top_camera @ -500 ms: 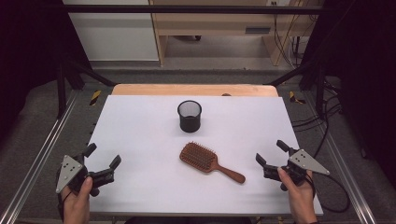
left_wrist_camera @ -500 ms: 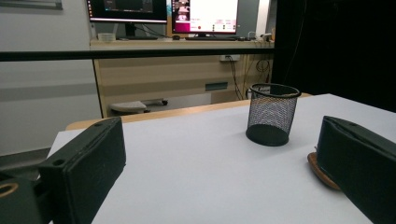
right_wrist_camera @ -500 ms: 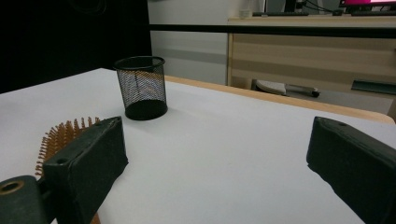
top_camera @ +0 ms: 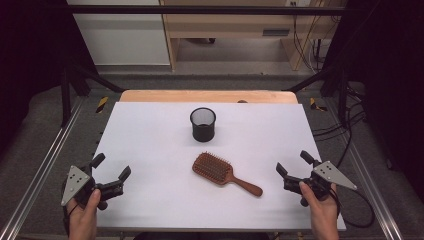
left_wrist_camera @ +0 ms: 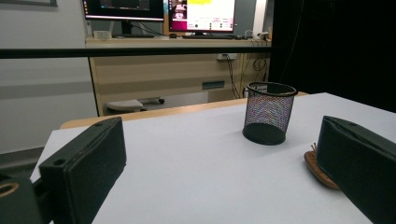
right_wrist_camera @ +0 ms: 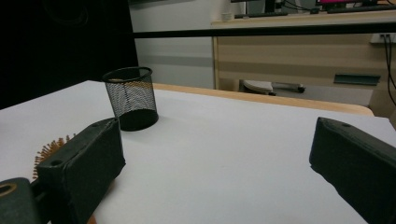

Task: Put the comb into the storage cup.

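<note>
A brown wooden hairbrush (top_camera: 223, 173) lies bristles up near the middle of the white table (top_camera: 150, 135), its handle pointing right and toward me. Behind it stands a black mesh cup (top_camera: 203, 124), upright. My left gripper (top_camera: 111, 167) rests at the table's front left corner, open, nothing between its jaws. At the front right my right gripper (top_camera: 295, 163) is also open and holds nothing. In the left gripper view the mesh cup (left_wrist_camera: 268, 112) stands ahead and the brush's edge (left_wrist_camera: 316, 168) peeks past the right jaw. The right gripper view shows the cup (right_wrist_camera: 130, 98) and brush bristles (right_wrist_camera: 49, 150) at left.
The table has a wooden strip (top_camera: 205, 96) along its far edge and metal rails (top_camera: 47, 150) on both sides. Cables (top_camera: 345, 125) trail on the floor at right. A desk with monitors (left_wrist_camera: 187, 14) stands beyond the table.
Both grippers have barely shifted; the brush and cup stay where they were.
</note>
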Demonstrator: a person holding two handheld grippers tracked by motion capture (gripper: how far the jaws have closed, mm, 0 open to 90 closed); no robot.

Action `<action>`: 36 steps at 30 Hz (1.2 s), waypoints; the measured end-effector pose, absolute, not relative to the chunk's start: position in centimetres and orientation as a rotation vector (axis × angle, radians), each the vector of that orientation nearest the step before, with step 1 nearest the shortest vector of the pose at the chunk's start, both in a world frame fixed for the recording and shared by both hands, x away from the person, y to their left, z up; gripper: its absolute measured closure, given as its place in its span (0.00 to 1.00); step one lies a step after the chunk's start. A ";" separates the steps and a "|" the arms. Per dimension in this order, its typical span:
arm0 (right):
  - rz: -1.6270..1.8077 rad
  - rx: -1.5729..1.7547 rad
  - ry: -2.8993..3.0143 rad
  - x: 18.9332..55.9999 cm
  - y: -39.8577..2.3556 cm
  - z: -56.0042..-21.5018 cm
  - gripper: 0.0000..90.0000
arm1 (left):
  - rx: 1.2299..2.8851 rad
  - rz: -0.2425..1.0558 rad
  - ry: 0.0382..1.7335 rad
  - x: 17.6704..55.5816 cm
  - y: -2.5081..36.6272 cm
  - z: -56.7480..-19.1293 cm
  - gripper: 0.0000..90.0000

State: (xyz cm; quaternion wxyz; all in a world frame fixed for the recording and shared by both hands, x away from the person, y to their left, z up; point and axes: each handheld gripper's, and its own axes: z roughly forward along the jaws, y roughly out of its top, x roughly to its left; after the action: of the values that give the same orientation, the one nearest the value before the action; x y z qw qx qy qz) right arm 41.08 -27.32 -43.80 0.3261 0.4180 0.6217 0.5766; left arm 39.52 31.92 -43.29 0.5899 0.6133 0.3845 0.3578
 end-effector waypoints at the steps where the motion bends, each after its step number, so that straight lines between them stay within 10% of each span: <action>1: 1.510 1.099 1.625 41.1 -27.3 -43.8 0.03 | 1.428 0.831 0.897 39.5 32.0 -43.3 0.02; 36: 1.304 1.042 1.959 39.7 -21.2 -37.6 0.08 | 1.470 0.836 0.884 39.3 31.4 -43.4 0.03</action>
State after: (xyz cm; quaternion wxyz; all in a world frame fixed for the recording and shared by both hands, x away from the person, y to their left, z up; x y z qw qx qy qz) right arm 39.72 -21.23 -37.61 0.2804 0.3887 0.7306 0.4863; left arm 39.28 31.38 -43.42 0.5784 0.6285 0.3778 0.3574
